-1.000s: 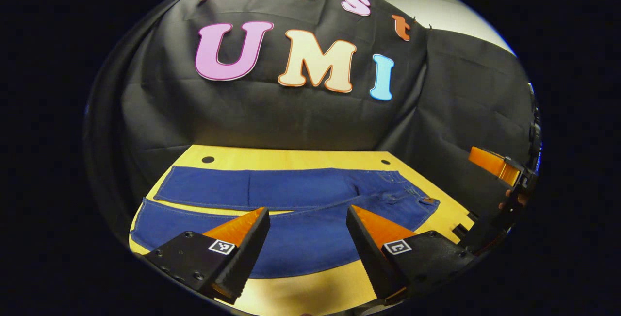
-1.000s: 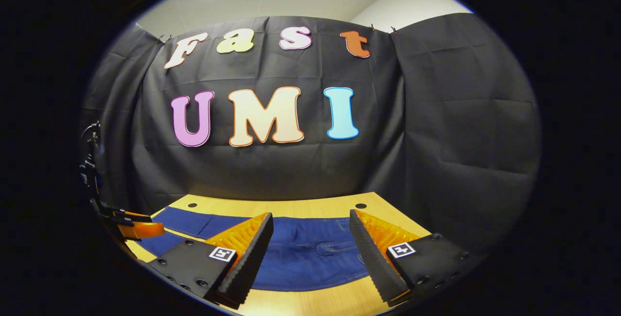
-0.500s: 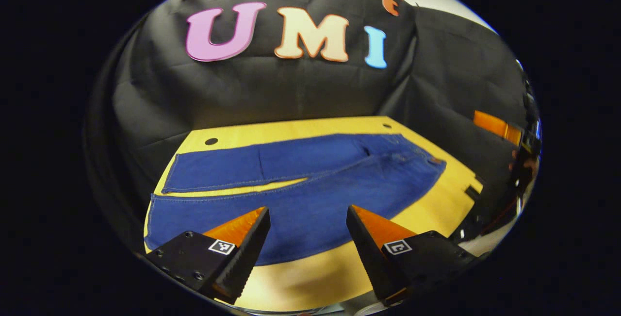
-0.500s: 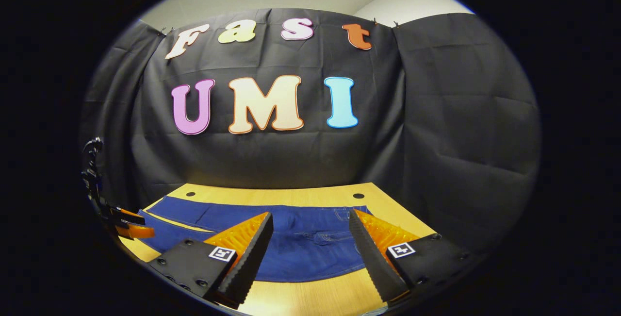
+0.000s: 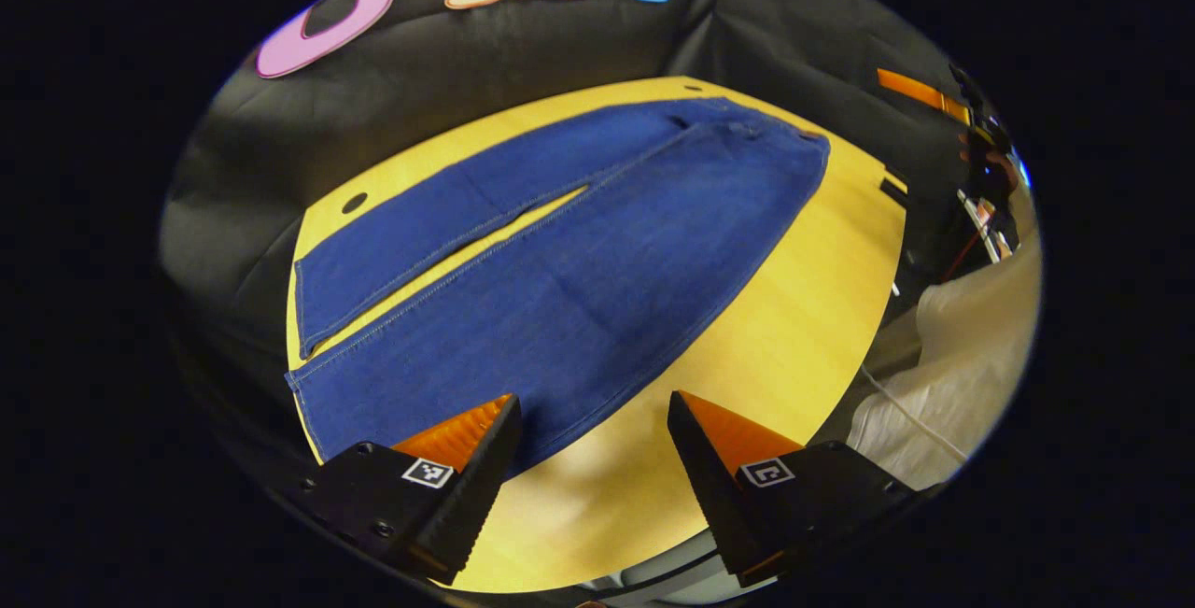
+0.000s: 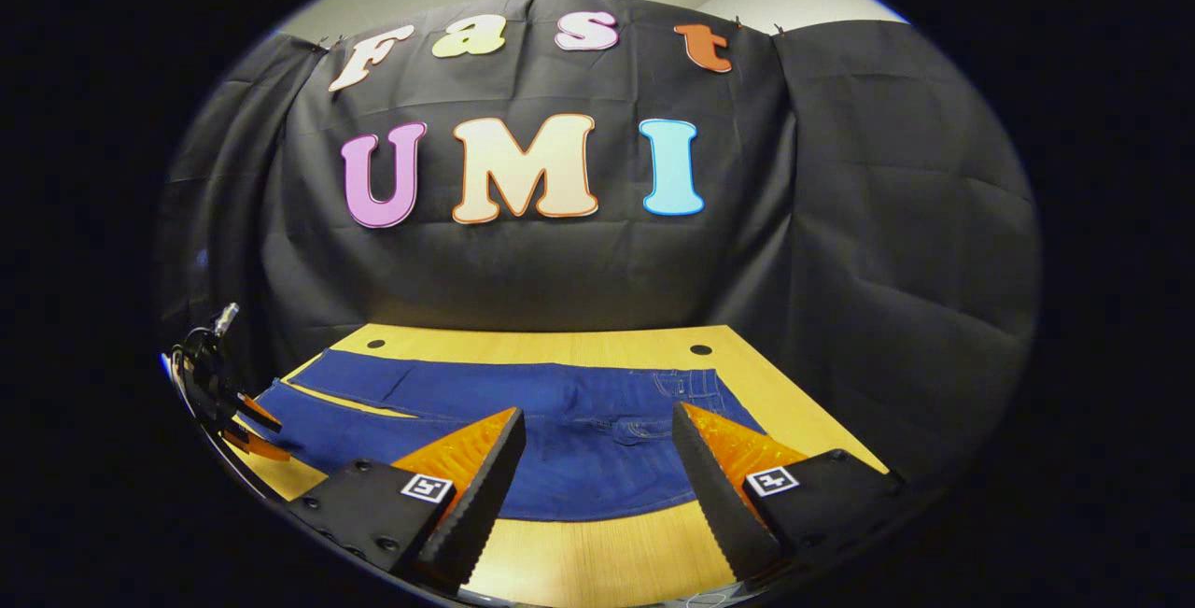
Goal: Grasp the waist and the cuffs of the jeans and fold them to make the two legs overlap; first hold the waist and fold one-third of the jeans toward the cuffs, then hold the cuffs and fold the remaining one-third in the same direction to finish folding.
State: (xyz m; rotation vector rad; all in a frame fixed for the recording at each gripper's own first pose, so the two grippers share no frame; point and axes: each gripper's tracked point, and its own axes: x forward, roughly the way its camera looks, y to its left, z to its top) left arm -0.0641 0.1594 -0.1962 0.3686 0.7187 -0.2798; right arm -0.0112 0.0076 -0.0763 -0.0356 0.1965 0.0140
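Blue jeans [image 5: 579, 262] lie flat on the wooden table [image 5: 794, 337], legs spread apart toward the cuffs at the lower left, waist [image 5: 803, 146] at the far right. My left gripper [image 5: 593, 412] hovers open above the near leg's lower part, nothing between its fingers. In the right gripper view the jeans [image 6: 560, 431] stretch across the table [image 6: 597, 552], waist and pockets [image 6: 691, 388] toward the right. My right gripper [image 6: 597, 426] is open above the near edge by the waist end. The left gripper [image 6: 247, 426] shows small at the far left there; the right gripper [image 5: 934, 99] shows at the upper right in the left gripper view.
Black cloth walls close the table at the back and sides. Round holes [image 6: 700, 348] mark the far table corners. White fabric [image 5: 952, 374] lies past the table's near edge on the right in the left gripper view.
My left gripper has risen and tilted down, so the whole jeans now lie below it. My right gripper has lifted slightly. Both stay open.
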